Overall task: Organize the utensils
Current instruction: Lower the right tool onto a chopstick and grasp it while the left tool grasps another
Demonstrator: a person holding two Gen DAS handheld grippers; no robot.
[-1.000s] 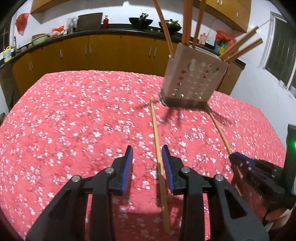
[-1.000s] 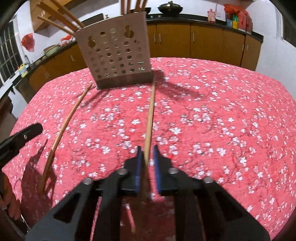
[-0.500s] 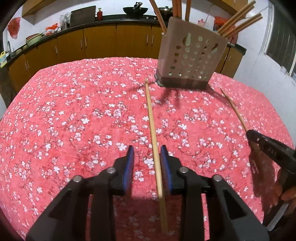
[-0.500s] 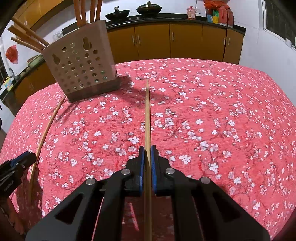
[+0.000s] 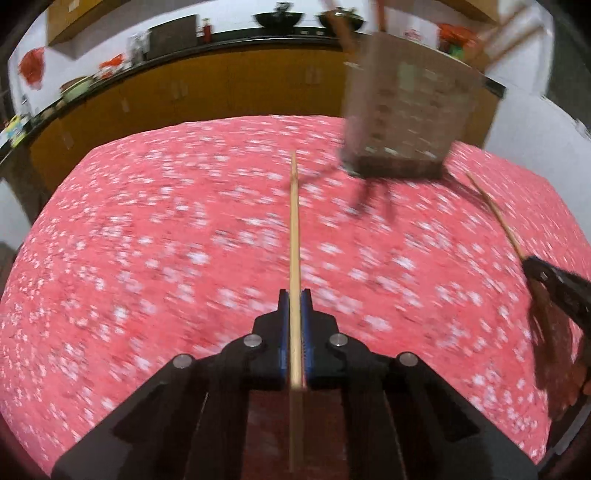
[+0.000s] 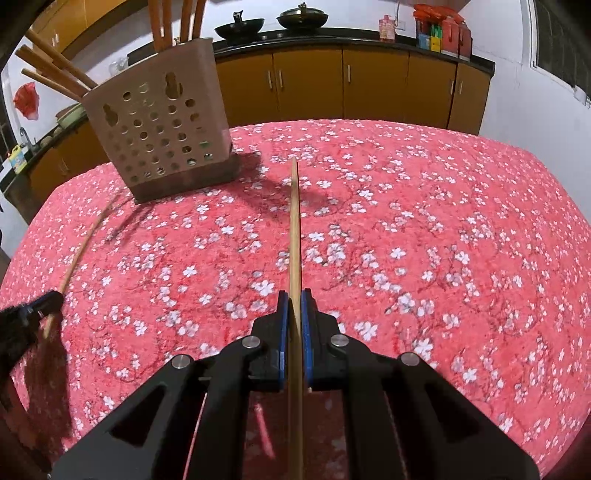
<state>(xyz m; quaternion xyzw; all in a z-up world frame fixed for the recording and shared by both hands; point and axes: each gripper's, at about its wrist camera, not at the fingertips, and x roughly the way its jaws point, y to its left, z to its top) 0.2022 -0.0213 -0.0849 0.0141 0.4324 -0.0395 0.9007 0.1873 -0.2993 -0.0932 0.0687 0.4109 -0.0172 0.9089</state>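
My left gripper [image 5: 294, 295] is shut on a wooden chopstick [image 5: 294, 229] that points straight ahead above the red floral tablecloth. My right gripper [image 6: 294, 297] is shut on a second wooden chopstick [image 6: 294, 229], also pointing ahead. A perforated beige utensil holder [image 6: 162, 125] with several wooden utensils stands at the far side of the table; it also shows, blurred, in the left wrist view [image 5: 402, 110]. The right gripper and its chopstick [image 5: 495, 218] appear at the right edge of the left wrist view; the left one [image 6: 79, 254] at the left edge of the right.
The table is covered with a red cloth with white flowers [image 6: 424, 240]. Orange kitchen cabinets [image 6: 332, 88] with a dark counter run behind the table. Woks [image 6: 303, 16] and packets stand on the counter.
My left gripper has closed on its chopstick and lifted it, and the view is blurred by motion. My right gripper has raised its chopstick off the cloth.
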